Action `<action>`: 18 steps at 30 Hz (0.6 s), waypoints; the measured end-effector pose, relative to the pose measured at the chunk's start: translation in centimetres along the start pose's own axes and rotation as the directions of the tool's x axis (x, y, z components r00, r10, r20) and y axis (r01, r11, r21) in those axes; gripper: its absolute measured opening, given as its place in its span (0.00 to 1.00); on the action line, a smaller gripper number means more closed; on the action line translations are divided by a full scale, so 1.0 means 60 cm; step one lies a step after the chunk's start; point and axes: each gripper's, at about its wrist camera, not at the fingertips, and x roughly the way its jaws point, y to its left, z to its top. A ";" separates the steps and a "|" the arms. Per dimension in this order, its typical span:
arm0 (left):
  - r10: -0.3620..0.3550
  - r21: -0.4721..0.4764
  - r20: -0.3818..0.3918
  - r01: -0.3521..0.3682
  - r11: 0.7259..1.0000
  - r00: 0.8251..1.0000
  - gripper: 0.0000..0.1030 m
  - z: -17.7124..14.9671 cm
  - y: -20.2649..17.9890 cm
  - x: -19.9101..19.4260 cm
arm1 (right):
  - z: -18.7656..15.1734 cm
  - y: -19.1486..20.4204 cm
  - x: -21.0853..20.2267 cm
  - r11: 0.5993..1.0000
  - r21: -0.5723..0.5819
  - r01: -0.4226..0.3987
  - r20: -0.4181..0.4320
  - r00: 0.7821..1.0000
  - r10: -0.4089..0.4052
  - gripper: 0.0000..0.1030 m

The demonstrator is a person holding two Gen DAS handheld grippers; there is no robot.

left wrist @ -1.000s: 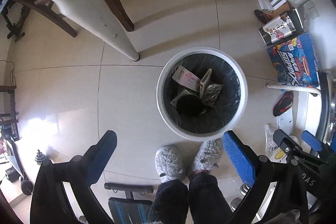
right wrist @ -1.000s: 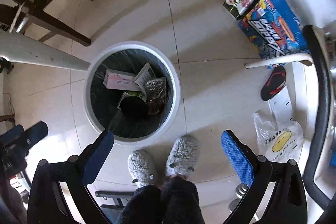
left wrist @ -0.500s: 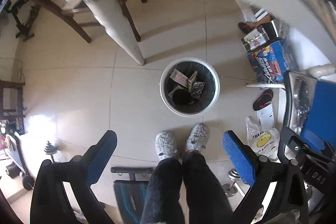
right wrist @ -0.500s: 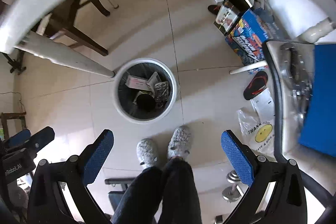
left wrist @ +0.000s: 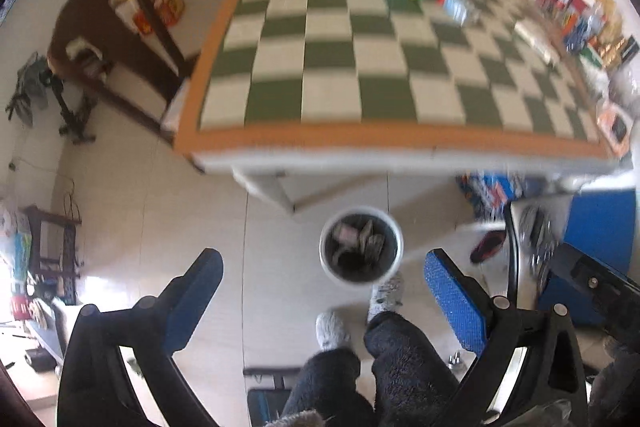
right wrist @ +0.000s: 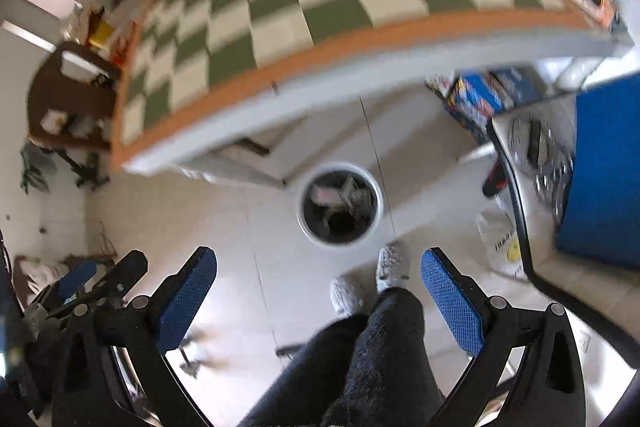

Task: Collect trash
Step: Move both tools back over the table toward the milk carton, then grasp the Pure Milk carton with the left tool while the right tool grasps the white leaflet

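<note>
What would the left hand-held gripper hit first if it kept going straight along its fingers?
Probably the near edge of the checkered table, which sits around the view's centre. The open left hand-held gripper holds nothing. Depth is unclear in the blur; the trash bin lies below that line.

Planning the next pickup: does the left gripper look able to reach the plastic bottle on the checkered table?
Probably yes. The left gripper is open and empty, above the table, and nothing stands between it and the plastic bottle, though that lies far across.

Glossy tiled floor [left wrist: 132, 227], fuzzy slippers [left wrist: 331, 323], textured blue gripper pads [left wrist: 456, 303]
</note>
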 end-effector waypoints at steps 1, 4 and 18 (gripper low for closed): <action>-0.004 -0.004 0.015 0.004 1.000 1.000 1.00 0.025 -0.002 -0.006 | 0.020 0.003 -0.017 1.000 0.005 -0.007 0.022 1.000 0.006 1.00; -0.019 -0.017 0.038 0.020 1.000 0.999 1.00 0.100 -0.021 -0.013 | 0.079 0.005 -0.058 1.000 0.012 -0.003 0.073 0.997 0.002 1.00; -0.024 0.086 -0.103 0.033 0.996 0.994 1.00 0.438 -0.306 0.142 | 0.512 -0.202 0.004 0.988 0.012 0.157 0.040 0.987 -0.157 1.00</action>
